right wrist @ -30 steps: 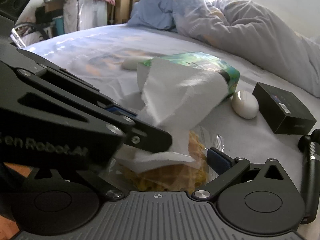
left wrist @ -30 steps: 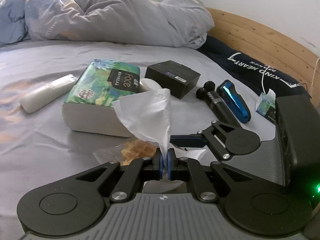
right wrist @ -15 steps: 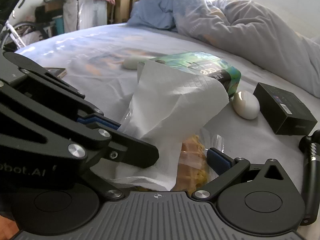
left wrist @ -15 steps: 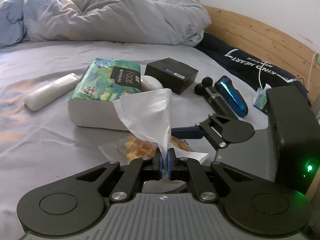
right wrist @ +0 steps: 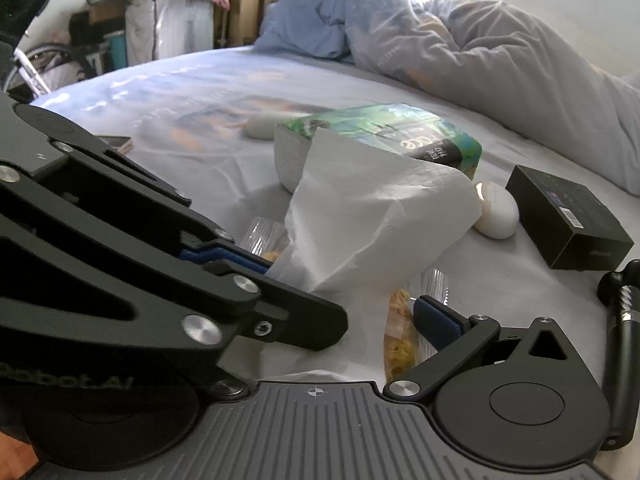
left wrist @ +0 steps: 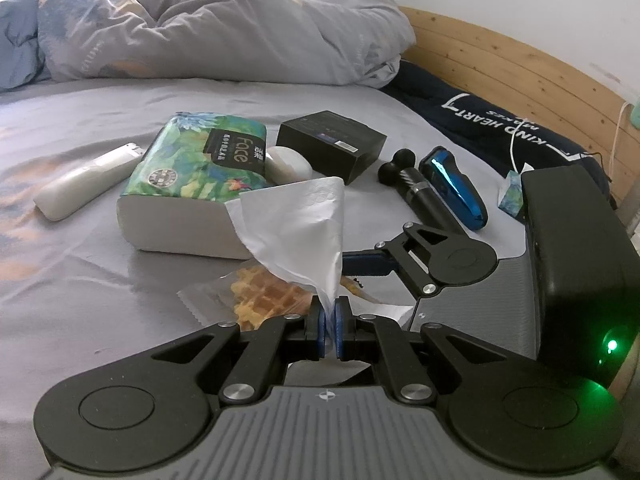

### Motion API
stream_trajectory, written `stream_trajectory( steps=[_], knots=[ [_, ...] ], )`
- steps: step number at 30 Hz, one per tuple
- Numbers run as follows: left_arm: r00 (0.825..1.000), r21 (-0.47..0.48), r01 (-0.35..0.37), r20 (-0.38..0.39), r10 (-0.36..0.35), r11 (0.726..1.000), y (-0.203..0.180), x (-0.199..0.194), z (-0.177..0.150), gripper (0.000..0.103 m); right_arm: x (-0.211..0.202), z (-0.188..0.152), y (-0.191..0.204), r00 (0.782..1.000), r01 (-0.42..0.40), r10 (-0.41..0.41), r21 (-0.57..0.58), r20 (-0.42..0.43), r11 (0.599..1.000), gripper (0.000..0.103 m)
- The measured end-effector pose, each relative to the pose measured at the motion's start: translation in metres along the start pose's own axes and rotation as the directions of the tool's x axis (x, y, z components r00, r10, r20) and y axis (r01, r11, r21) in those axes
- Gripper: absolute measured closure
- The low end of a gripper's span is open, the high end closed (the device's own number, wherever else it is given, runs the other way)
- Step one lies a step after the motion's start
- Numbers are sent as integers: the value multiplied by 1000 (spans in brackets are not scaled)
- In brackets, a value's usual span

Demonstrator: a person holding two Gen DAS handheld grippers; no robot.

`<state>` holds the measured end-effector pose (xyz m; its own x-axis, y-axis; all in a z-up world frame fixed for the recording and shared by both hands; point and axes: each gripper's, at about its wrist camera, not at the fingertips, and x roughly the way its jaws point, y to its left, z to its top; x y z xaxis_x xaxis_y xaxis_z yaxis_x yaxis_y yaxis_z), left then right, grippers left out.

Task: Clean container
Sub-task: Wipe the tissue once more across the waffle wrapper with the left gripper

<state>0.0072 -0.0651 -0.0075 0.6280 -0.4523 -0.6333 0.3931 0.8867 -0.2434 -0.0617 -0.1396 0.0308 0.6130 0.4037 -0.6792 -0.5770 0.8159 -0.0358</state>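
A wide bed [left wrist: 80, 280] under a grey printed sheet filled the room, a rumpled grey duvet [left wrist: 224, 28] heaped along its far side and a dark blue pillow [left wrist: 500, 120] lettered "KIND HEART" lying against the wooden headboard [left wrist: 520, 60]. Near the middle of the sheet lay a green floral pack of Face tissues [left wrist: 192, 184], with a white remote control [left wrist: 84, 180] just beside it on one side and a white egg-shaped object [left wrist: 290, 164] touching it on the other. A black box [left wrist: 332, 144] stood next to the egg shape, and farther along a black massage gun [left wrist: 416, 188] and a blue electric shaver [left wrist: 456, 188] lay side by side.

The left tongs [left wrist: 329, 330] were clenched on the lower end of a white tissue [left wrist: 300, 228], which rose fanned out above a clear plastic packet of waffle [left wrist: 264, 300] lying on the sheet in front of the tissue pack. The right tongs [right wrist: 400, 320] were spread wide around the packet, one blue pad beside its crimped edge; the other finger was hidden behind the left tool. The packet's near end disappeared beneath the draped tissue.
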Motion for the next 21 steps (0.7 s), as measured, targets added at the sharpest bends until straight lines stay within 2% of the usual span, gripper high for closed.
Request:
stream_trajectory(
  steps=[14, 21],
  knots=[
    [998, -40, -56, 29, 57, 998, 9, -2, 2, 94, 0, 0, 1, 1000, 2, -2, 1, 0, 1000, 0],
    [998, -34, -54, 18, 54, 998, 12, -7, 2, 94, 0, 1, 0, 1000, 0, 0, 0, -2, 1000, 0]
  ],
)
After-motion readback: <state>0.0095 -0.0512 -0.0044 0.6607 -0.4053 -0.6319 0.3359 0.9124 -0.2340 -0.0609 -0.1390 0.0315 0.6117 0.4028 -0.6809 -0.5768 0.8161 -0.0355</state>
